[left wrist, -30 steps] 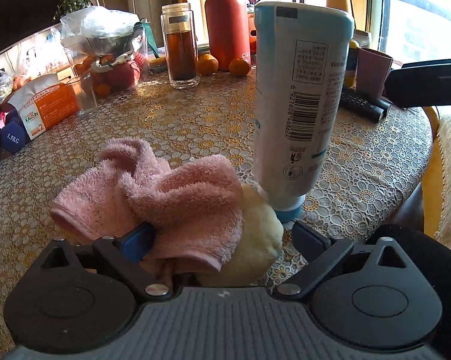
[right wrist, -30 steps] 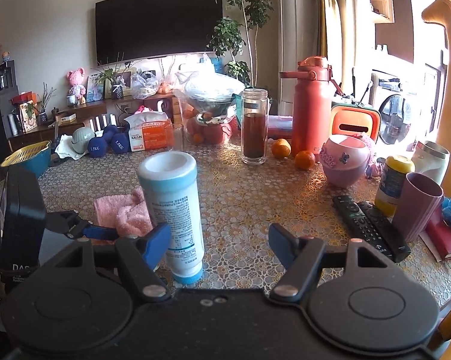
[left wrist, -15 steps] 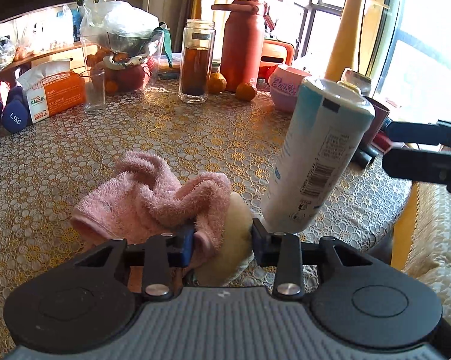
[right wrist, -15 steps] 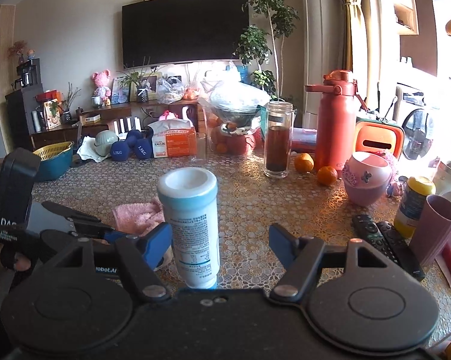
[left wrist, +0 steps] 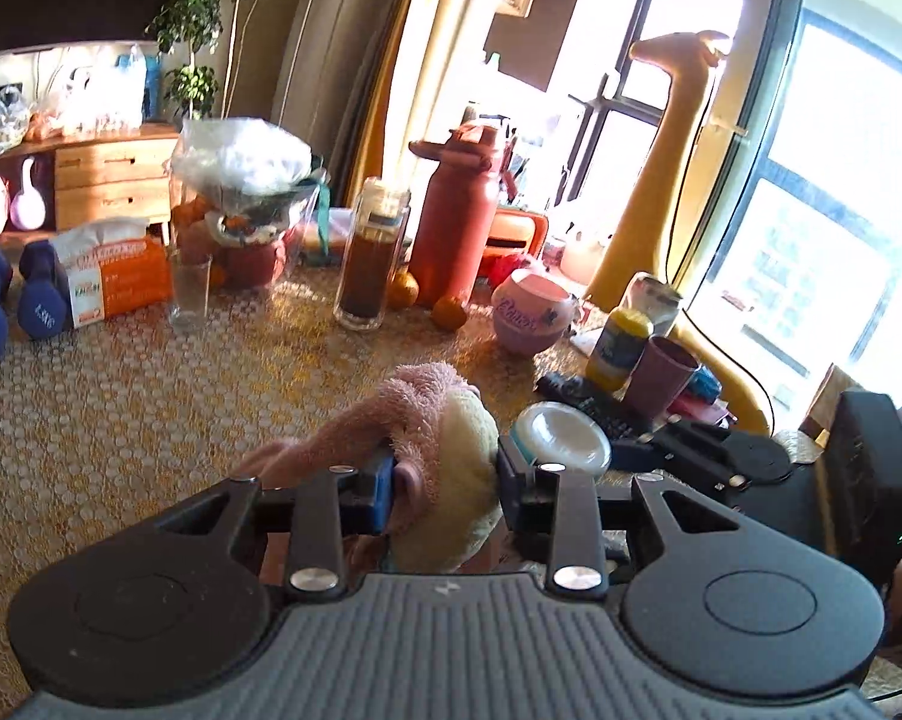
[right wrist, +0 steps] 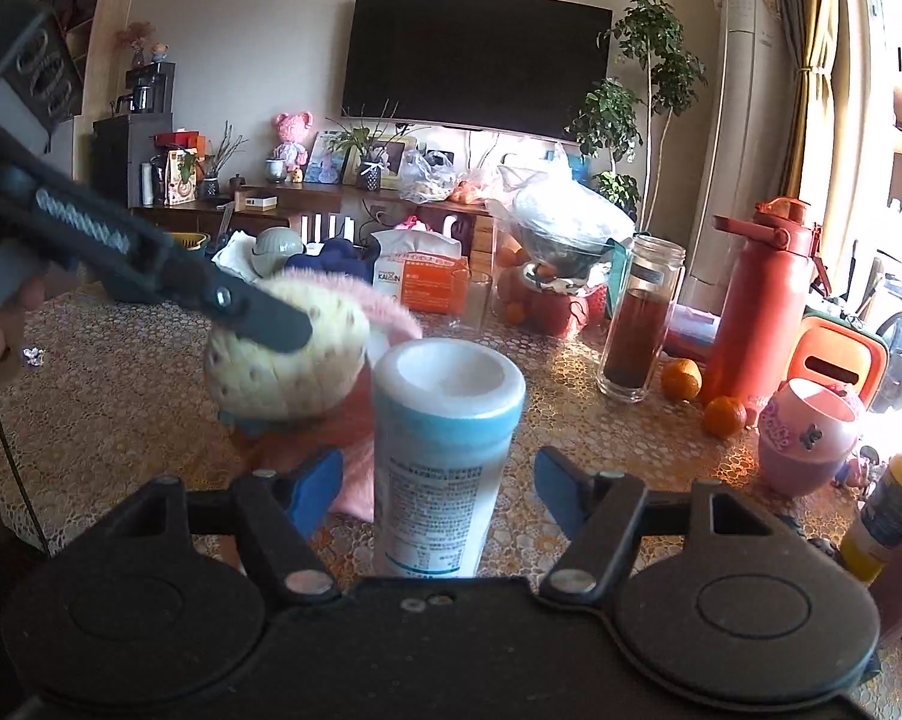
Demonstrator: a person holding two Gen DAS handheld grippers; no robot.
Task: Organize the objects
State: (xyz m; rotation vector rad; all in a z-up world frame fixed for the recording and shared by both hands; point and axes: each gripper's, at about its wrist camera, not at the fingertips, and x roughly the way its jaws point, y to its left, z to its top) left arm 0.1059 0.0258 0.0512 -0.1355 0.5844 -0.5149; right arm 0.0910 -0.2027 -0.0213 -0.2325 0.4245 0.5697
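My left gripper [left wrist: 442, 480] is shut on a pink and cream towel [left wrist: 451, 450] and holds it raised above the table. It also shows in the right wrist view [right wrist: 283, 360], with the left gripper's finger [right wrist: 259, 318] across it. A white and blue bottle [right wrist: 445, 456] stands cap-down on the table between the open fingers of my right gripper [right wrist: 439, 483], not gripped. Its flat base [left wrist: 562, 438] shows just right of the towel in the left wrist view.
The patterned table [left wrist: 121, 408] carries dumbbells [left wrist: 43, 300], an orange tissue box [left wrist: 115, 282], a glass [left wrist: 190, 294], a tea jar [left wrist: 370, 258], a red flask [left wrist: 460, 210], oranges [left wrist: 449, 312], a pink pot [left wrist: 532, 315], remotes [left wrist: 595, 402] and a mauve cup [left wrist: 661, 375].
My left gripper closed on the towel and lifted it off the table. The right gripper moved in so the bottle stands between its open fingers.
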